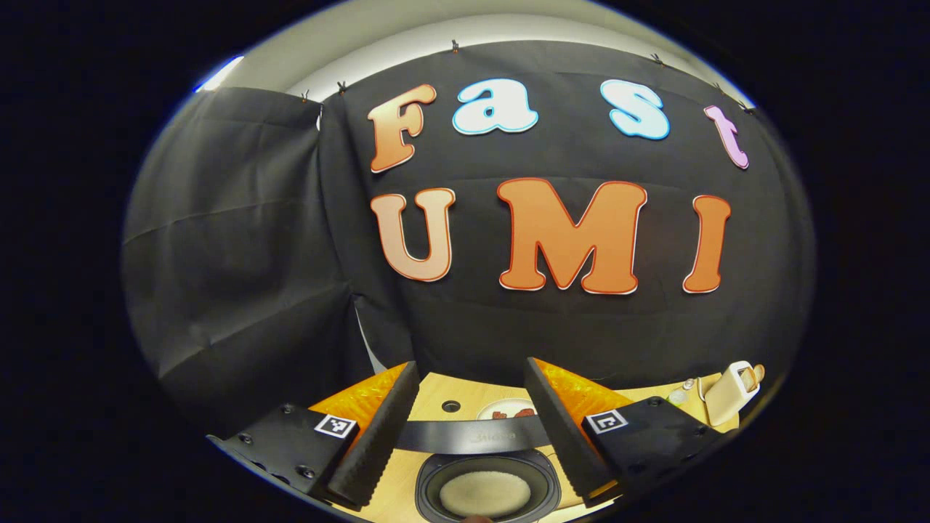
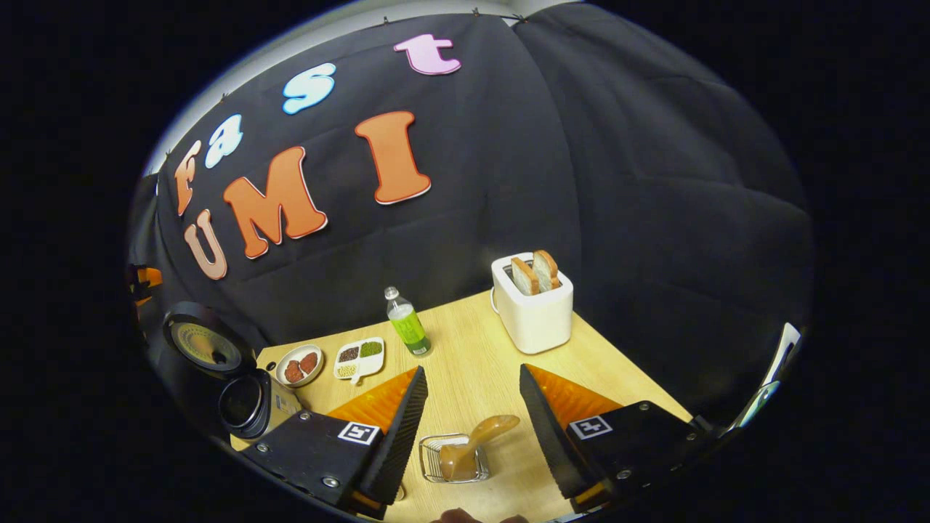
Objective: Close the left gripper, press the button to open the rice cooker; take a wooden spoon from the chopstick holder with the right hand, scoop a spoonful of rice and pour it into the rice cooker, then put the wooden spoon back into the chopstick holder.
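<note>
Wooden spoon (image 2: 476,439) seen standing tilted in wire chopstick holder (image 2: 454,459), just ahead of right gripper (image 2: 472,407); jaws wide apart, nothing held. Spoon judged light, stiff, smooth; best gripped across protruding handle. Left gripper (image 1: 471,414) spread, empty, above opened rice cooker (image 1: 487,490).

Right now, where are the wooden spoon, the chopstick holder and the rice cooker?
wooden spoon (image 2: 488,428): right gripper view, on its handle sticking up out of the holder.
chopstick holder (image 2: 431,459): right gripper view, on its wire left rim.
rice cooker (image 2: 243,402): right gripper view, on the open pot's rim.
</note>
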The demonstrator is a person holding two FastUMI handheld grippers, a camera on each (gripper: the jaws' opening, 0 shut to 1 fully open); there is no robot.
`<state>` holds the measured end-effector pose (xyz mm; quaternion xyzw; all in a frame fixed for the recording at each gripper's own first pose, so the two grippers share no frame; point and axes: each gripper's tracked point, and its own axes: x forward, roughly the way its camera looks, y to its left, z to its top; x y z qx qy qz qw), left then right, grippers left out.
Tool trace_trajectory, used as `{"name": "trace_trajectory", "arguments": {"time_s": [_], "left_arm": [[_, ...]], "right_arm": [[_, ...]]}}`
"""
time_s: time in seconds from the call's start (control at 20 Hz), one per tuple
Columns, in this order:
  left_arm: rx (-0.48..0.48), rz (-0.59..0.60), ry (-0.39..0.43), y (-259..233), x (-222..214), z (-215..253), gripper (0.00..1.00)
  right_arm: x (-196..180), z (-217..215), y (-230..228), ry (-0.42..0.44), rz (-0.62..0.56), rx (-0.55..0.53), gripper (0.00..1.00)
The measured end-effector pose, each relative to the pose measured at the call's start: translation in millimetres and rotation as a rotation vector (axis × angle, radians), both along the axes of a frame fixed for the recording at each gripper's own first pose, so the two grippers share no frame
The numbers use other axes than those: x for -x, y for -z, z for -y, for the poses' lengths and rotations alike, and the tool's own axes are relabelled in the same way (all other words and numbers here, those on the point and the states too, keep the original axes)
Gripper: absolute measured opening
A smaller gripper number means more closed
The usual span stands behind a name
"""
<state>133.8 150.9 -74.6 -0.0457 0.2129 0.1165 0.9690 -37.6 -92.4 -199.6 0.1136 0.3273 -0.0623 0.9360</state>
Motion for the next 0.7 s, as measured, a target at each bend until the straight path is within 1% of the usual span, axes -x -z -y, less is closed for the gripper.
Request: {"name": "trace_trajectory", "arguments": {"time_s": [0.05, 0.1, 0.15, 0.2, 0.25, 0.3, 0.4, 0.45, 0.5, 0.6, 0.65, 0.7], "left_arm": [[0.019, -0.033, 0.008, 10.9, -6.4, 4.0, 0.93], [0.037, -0.073, -0.003, 23.5, -7.4, 4.4, 0.93], [0.075, -0.111, -0.001, 38.5, -6.7, 8.9, 0.94], [0.127, -0.138, -0.001, 51.0, -6.2, 15.0, 0.96], [0.138, -0.170, -0.008, 61.6, -5.3, 15.3, 0.99], [0.140, -0.215, -0.013, 70.7, -1.6, 14.5, 0.96], [0.116, -0.275, -0.011, 82.1, 9.8, 13.0, 0.96], [0.116, -0.292, -0.002, 82.0, 15.3, 15.3, 1.00], [0.130, -0.322, 0.004, 86.0, 21.1, 19.5, 0.95], [0.156, -0.394, 0.007, 96.5, 34.7, 24.4, 0.95], [0.173, -0.431, 0.028, 104.3, 42.6, 31.0, 0.95], [0.194, -0.484, 0.044, 115.3, 54.0, 42.5, 0.98]], "right_arm": [[-2.3, -1.8, -5.1, -0.006, 0.013, 0.007, 0.80], [-3.7, -3.3, -8.1, -0.013, 0.025, 0.012, 0.80], [-5.4, -5.0, -9.3, -0.018, 0.032, 0.018, 0.80], [-3.9, -5.1, -7.5, -0.022, 0.029, 0.022, 0.80], [-2.0, -6.9, -5.5, -0.025, 0.021, 0.025, 0.80], [0.6, -9.1, -4.1, -0.031, 0.017, 0.025, 0.80], [4.0, -9.0, -1.0, -0.041, 0.014, 0.039, 0.80], [4.4, -8.5, 0.5, -0.044, 0.010, 0.047, 0.80], [5.3, -8.4, 0.9, -0.046, 0.008, 0.051, 0.80], [4.4, -13.2, 1.9, -0.056, 0.008, 0.046, 0.80], [2.8, -16.2, 2.2, -0.064, 0.008, 0.044, 0.80], [1.9, -18.9, 2.2, -0.069, 0.010, 0.045, 0.80]]}}
